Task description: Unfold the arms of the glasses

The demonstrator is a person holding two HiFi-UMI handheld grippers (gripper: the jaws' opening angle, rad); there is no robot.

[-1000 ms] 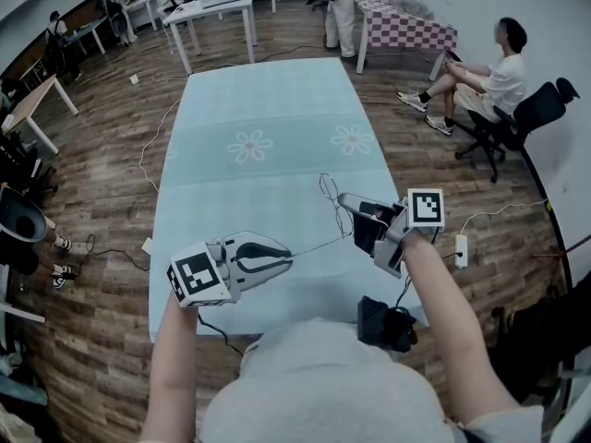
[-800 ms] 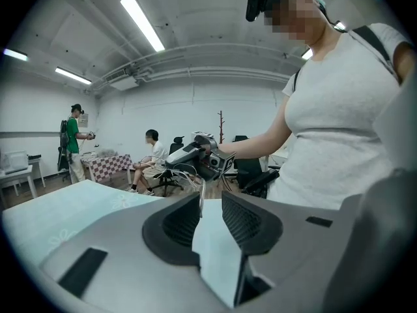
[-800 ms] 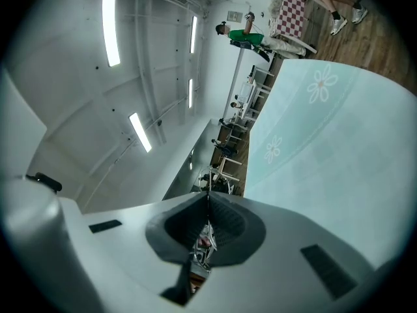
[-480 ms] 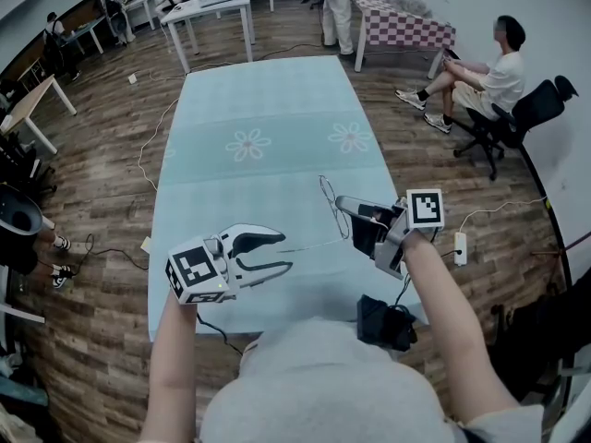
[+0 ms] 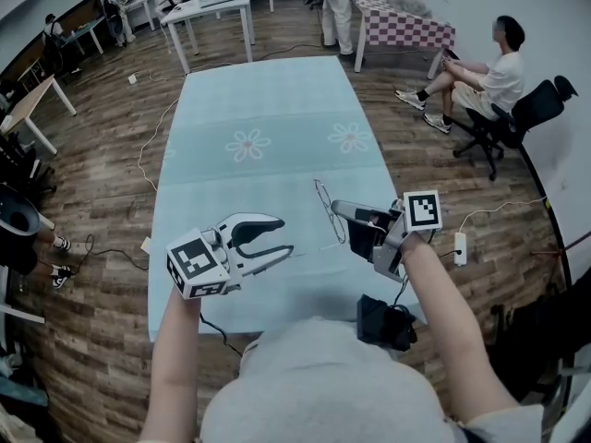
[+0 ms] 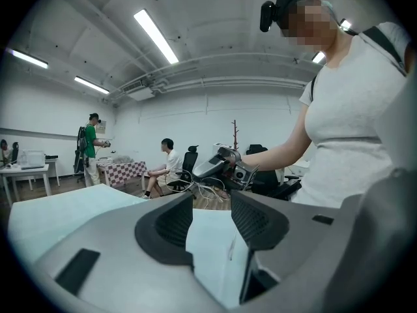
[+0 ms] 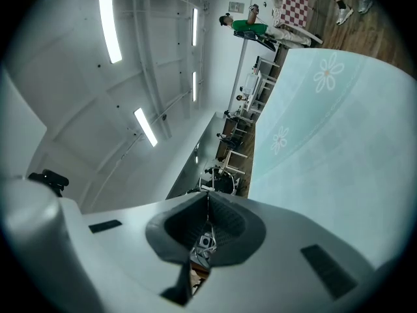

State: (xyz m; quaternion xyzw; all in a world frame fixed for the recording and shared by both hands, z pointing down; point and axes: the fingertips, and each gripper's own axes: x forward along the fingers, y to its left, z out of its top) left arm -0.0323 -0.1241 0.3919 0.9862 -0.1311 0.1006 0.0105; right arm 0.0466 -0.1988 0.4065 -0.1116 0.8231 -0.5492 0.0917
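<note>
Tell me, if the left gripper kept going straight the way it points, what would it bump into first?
Likely the glasses' thin arm, its tip loose at the mouth of the left gripper's opening jaws; beyond it, the right gripper clamping the glasses. Depth is unclear.

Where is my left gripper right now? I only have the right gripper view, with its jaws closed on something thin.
Observer: In the head view the left gripper hangs over the near part of the light-blue table, pointing toward the right gripper; its jaws are opening.
Operator: Anything between them?
Observer: Its own view shows the jaws apart and pressing nothing; a faint thin line low in the gap may be an arm's tip, I can't be sure.
Operator: Is an arm unfolded?
Observer: One arm of the glasses sticks out from the frame toward the left gripper, ending close to the tip of its nearer jaw.
</note>
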